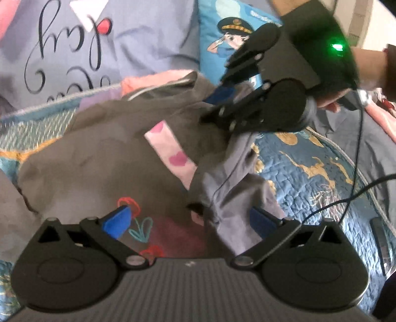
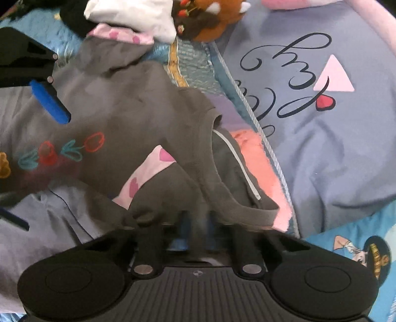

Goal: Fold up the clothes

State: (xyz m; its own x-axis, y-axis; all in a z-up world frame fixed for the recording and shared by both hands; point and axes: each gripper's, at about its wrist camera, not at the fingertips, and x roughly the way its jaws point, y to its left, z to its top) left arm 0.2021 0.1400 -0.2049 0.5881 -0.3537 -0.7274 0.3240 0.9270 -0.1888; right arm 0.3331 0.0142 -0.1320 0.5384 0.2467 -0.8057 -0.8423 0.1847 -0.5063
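Note:
A dark grey shirt (image 1: 99, 153) with embroidered red and teal flowers (image 2: 49, 151) lies spread on the bed. A pink strip with hearts (image 1: 170, 153) sticks out from under a fold of it. In the right wrist view my right gripper (image 2: 195, 235) is shut on the grey shirt (image 2: 138, 109) near its neckline, and cloth hides the tips. The left wrist view shows that gripper (image 1: 210, 111) pinching the shirt's far edge. My left gripper (image 1: 189, 220) is open wide above the flowers. A lighter grey garment (image 1: 232, 203) lies bunched against its right finger.
A blue quilt (image 1: 309, 168) with gold figures covers the bed. A lavender pillow (image 2: 321, 148) with script and a blue cartoon pillow (image 1: 222, 37) lie behind the shirt. A white cloth (image 2: 138, 14) and a brown plush toy (image 2: 210, 19) sit beyond. A black cable (image 1: 356, 161) hangs at right.

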